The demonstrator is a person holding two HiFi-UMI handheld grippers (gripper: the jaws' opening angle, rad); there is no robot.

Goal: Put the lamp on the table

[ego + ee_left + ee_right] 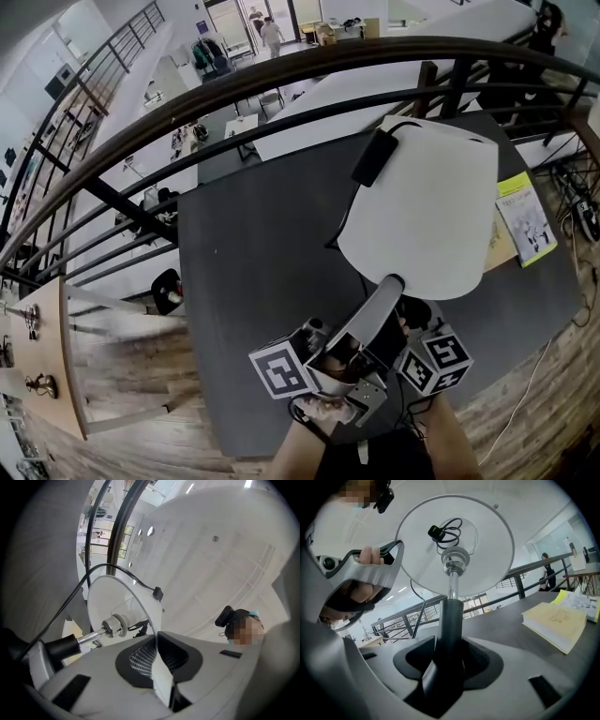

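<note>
Left claw (157, 643) tilted upward, clamped on lampshade (427, 211) rim, right claw (449, 654) near level, gripping lamp stem (451, 616), above table (253, 281)

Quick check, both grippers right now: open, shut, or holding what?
left gripper: closed on the rim of the lampshade.
right gripper: closed on the lamp's dark stem.

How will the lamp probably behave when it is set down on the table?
Probably top-heavy: the wide shade sits on a slim stem, so it may tip. The shade's rim looks thin, so it may flex. The trailing cord could snag.
</note>
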